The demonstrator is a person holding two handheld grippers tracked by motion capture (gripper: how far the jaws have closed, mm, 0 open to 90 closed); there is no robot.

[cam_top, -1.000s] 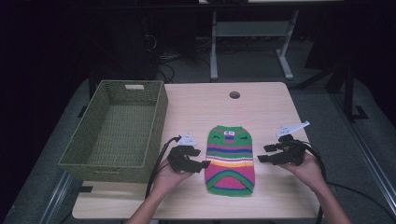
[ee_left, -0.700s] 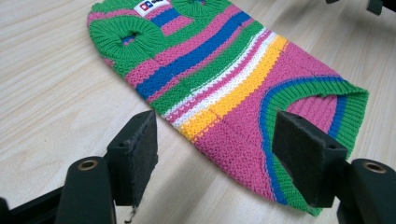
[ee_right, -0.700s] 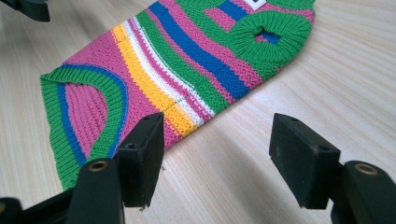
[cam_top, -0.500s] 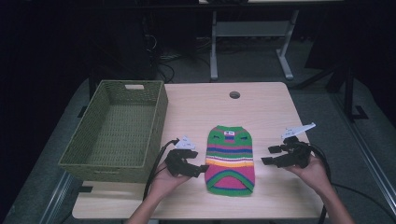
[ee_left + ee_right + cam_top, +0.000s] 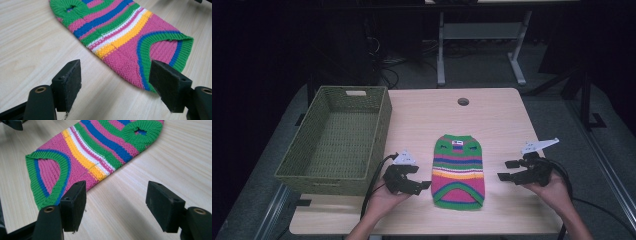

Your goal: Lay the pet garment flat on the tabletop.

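A striped knit sweater (image 5: 459,171) lies flat near the front middle of the table (image 5: 492,115), its neck toward the far edge and its green hem toward the person. The left gripper (image 5: 424,185) sits just beside the sweater's lower left edge, jaws spread wide and holding nothing. The right gripper (image 5: 507,170) hangs off to the sweater's right, apart from it, jaws also wide and empty.

Over the last second, the right gripper has drawn outward, away from the cloth, while the left has dropped slightly toward the hem corner. That looks like both hands lining up on the garment's lower edge for a first grasp, likely to fold it or lift it toward the basket (image 5: 297,172) at the left, which holds nothing so far.

The left gripper view brings what the high view cannot: the hem (image 5: 183,53) curls up off the wood at its corner, and 1 leg hole (image 5: 71,7) gapes in green ribbing. The right gripper view shows bare wood between its pads (image 5: 165,206), with the sweater's edge lying beyond the left jaw. The high view alone gives the spacing of both hands, the basket, and the grommet (image 5: 463,101) in the tabletop.
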